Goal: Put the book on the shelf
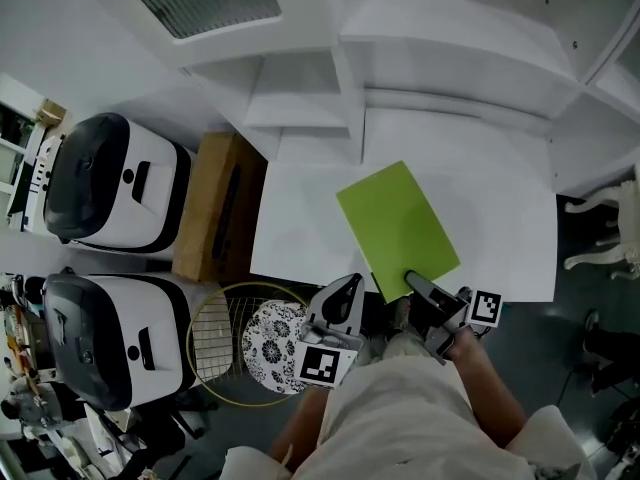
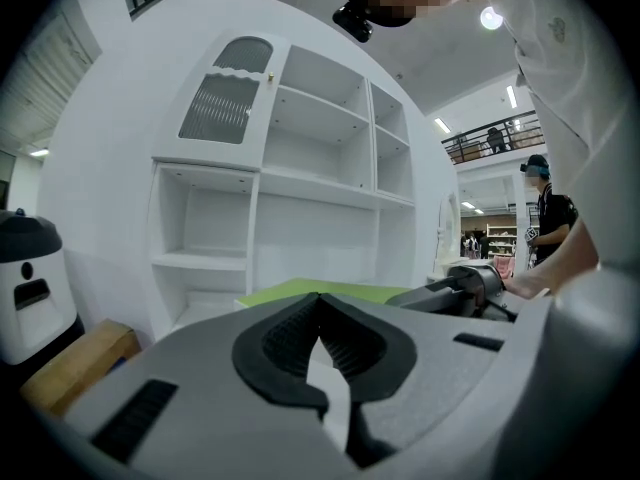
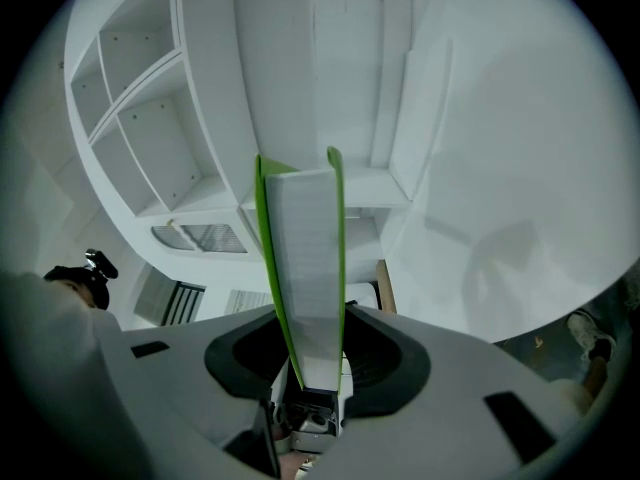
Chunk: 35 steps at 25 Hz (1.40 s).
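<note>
A thin book (image 1: 398, 226) with lime-green covers lies flat above the white counter (image 1: 500, 228), in front of the white shelf unit (image 1: 300, 98). My right gripper (image 1: 420, 286) is shut on the book's near corner. In the right gripper view the book (image 3: 305, 248) stands on edge between the pads, its white page edge facing me and the empty shelf compartments (image 3: 160, 138) beyond. My left gripper (image 1: 343, 296) hangs just left of the book, shut and holding nothing. In the left gripper view its jaws (image 2: 320, 320) meet, with the book (image 2: 300, 290) and the shelf (image 2: 300, 178) ahead.
Two white-and-black machines (image 1: 115, 183) (image 1: 100, 338) stand at the left, beside a cardboard box (image 1: 220, 208). A racket (image 1: 225, 346) and a patterned disc (image 1: 270, 336) lie below the counter's edge. A white chair (image 1: 600, 230) is at the right. A person (image 2: 545, 213) stands far off.
</note>
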Motion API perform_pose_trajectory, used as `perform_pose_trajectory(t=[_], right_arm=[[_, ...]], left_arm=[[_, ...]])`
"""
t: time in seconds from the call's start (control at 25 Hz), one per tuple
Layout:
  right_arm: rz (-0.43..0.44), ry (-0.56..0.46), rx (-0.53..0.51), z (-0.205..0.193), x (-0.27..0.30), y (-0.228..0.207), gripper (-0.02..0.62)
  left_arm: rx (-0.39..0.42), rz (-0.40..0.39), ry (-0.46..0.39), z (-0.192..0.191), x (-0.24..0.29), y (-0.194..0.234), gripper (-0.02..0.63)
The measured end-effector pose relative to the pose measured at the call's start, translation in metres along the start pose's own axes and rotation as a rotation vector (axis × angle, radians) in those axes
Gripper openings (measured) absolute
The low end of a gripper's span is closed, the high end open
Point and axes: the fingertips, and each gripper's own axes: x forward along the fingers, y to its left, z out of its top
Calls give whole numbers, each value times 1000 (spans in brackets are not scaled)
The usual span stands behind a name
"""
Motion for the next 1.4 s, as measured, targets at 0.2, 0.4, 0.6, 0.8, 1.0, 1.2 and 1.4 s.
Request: perform_pose_trajectory(t=[0.2, 0.4, 0.6, 0.8, 1.0, 1.2, 1.4], right_arm=[[3, 18, -5, -15, 34, -11, 153], [8, 38, 2, -31, 65, -23, 153], [11, 48, 19, -39, 99, -45, 153], [-1, 55, 19, -36, 135, -71, 153], [5, 25, -7, -31, 172, -93, 153], [-29, -9, -20, -20, 202, -129, 153], [-54, -30, -21, -4, 233, -159, 153]], left_arm=[[-7, 4, -1, -10, -4, 36, 3], [10, -14, 2, -23, -7, 61, 3], [-3, 4, -24, -31, -11, 89, 3], [-40, 36, -24, -43, -16, 118, 3], [171, -4, 73, -59, -19, 138, 3], [151, -9, 101, -71, -14, 154, 3], [139, -35, 137, -83, -11, 157, 3]])
